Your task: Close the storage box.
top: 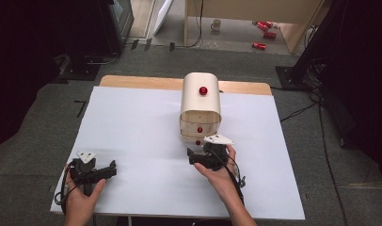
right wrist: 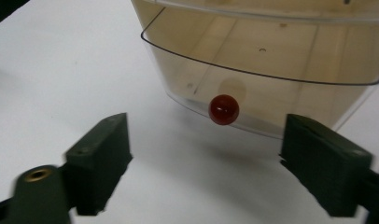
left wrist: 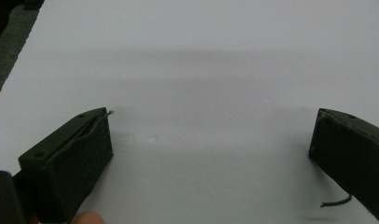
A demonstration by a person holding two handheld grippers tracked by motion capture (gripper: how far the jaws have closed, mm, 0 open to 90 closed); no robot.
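Jaws on both grippers stand wide apart with nothing between the pads. At the left of the high view, the left gripper point(top: 96, 173) rests low on the white table point(top: 142, 136) near its front left corner, held in the person's left hand point(top: 81, 200); in the left gripper view its pads frame bare white surface. Grey carpet surrounds the table, and a strip of wooden edge shows along its far side. Toward the middle right stands the cream drawer unit point(top: 201, 106), a small cabinet with red round knobs, its lower drawers pulled forward. Just in front of it sits the right gripper point(top: 202, 156), held in the right hand point(top: 222, 174). In the right gripper view the bottom drawer point(right wrist: 271, 88) is slid out, and its red knob point(right wrist: 223, 109) lies ahead of the spread jaws, untouched. Beyond the table, red cans point(top: 263, 33) and a mug point(top: 216, 24) lie on the floor.
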